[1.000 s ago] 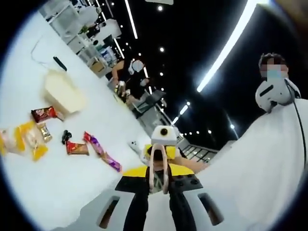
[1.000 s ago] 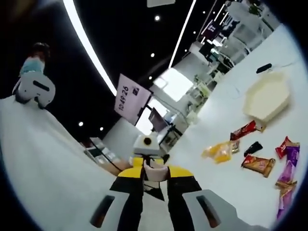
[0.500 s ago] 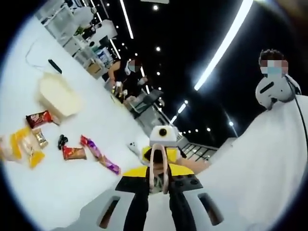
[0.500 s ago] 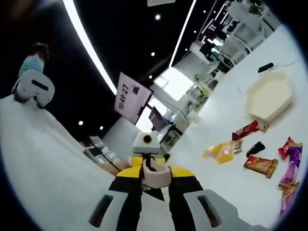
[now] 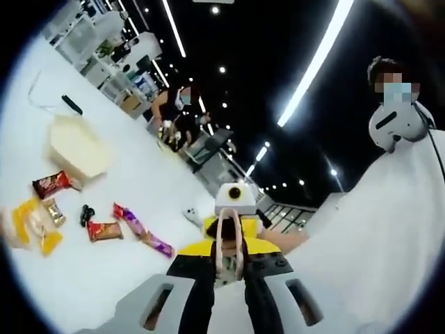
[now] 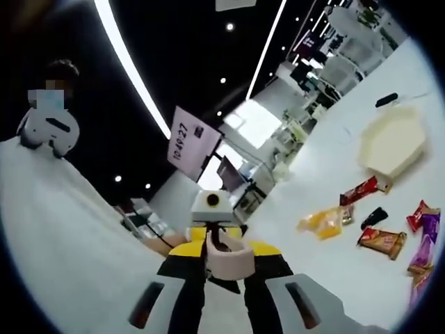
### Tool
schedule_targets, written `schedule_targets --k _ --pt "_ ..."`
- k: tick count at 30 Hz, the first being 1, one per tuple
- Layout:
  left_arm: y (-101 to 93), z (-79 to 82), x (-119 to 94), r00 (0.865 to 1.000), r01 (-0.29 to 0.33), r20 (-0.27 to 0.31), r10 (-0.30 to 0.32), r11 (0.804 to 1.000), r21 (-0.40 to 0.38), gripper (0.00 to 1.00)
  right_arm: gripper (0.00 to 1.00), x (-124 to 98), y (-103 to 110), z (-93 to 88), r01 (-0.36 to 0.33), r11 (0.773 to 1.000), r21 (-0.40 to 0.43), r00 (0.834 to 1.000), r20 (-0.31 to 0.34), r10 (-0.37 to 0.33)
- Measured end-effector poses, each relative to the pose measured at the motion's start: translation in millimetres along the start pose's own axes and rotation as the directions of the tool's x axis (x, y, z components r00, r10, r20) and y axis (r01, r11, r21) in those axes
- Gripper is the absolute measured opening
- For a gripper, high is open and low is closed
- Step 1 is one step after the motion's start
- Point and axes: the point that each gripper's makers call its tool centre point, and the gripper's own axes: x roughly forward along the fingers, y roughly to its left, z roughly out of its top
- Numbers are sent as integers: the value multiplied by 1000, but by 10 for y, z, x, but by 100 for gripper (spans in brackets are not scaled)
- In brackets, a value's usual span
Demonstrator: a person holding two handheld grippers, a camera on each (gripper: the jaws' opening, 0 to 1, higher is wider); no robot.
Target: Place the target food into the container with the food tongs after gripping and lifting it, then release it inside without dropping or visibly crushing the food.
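In the left gripper view the container sits at ten o'clock on the table, snack packets scattered below it, well apart from the left gripper, whose jaws seem pressed on tongs. Right gripper pinches a pale piece; I cannot tell what. Judged: approach step; next, lower the tongs toward a packet.

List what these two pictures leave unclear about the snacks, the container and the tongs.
- Snack packets: left gripper view, too small and blurred to read labels.
- Container: right gripper view, inside too washed out to judge.
- Purple packet: right gripper view, cut by the edge.
- Tongs: tips hidden.
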Motion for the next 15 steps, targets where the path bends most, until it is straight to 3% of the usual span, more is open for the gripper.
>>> schedule_targets --k 15 --pt "-65 66 30 1000 14 -27 -13 1000 28 11 19 26 65 42 -17 1000 -22 1000 -1 17"
